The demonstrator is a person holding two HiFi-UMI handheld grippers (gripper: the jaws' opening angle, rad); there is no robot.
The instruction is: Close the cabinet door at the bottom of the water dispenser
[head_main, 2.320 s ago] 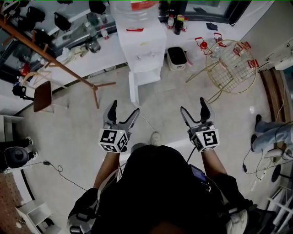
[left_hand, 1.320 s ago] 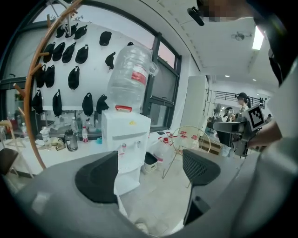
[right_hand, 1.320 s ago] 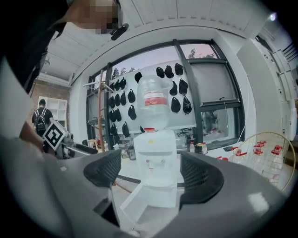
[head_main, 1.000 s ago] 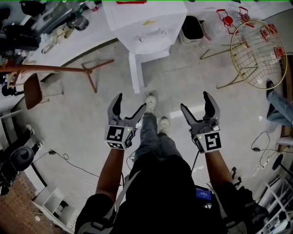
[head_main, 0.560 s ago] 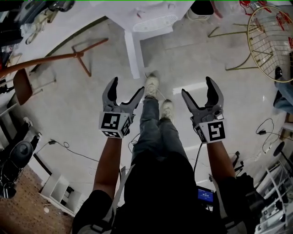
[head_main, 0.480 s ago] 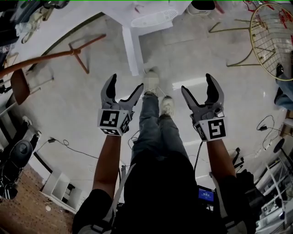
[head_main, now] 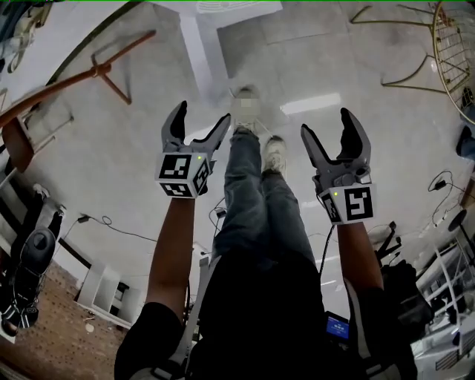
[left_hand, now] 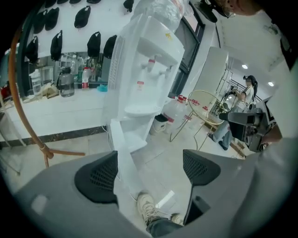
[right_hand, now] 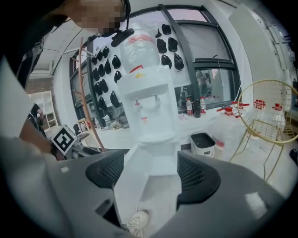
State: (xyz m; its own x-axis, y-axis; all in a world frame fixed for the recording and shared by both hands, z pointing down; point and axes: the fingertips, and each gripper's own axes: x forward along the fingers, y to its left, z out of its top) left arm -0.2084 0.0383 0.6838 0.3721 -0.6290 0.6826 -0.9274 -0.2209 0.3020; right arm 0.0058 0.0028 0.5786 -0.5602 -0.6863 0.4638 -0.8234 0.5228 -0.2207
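The white water dispenser (left_hand: 150,60) stands against the wall, and only its foot (head_main: 237,7) shows at the head view's top edge. Its bottom cabinet door (head_main: 197,56) hangs open, swung out towards me as a narrow white panel (left_hand: 122,158). My left gripper (head_main: 200,117) is open, empty, and a stretch short of the door. The door shows between its jaws in the left gripper view. My right gripper (head_main: 329,126) hovers level with it on the right. Its jaws are closing a little but stand wide, with nothing between them. The door (right_hand: 132,181) lies ahead of the right gripper (right_hand: 151,179).
The person's legs and shoes (head_main: 252,122) stretch forward between the grippers. A wooden coat stand (head_main: 89,70) leans at the left, a gold wire chair (head_main: 453,44) at the right. A black bin (right_hand: 202,142) sits right of the dispenser. Cables (head_main: 111,223) trail on the floor.
Both grippers and the head camera have sunk towards the floor. The dispenser has slid up to the top edge of the head view. The door remains open.
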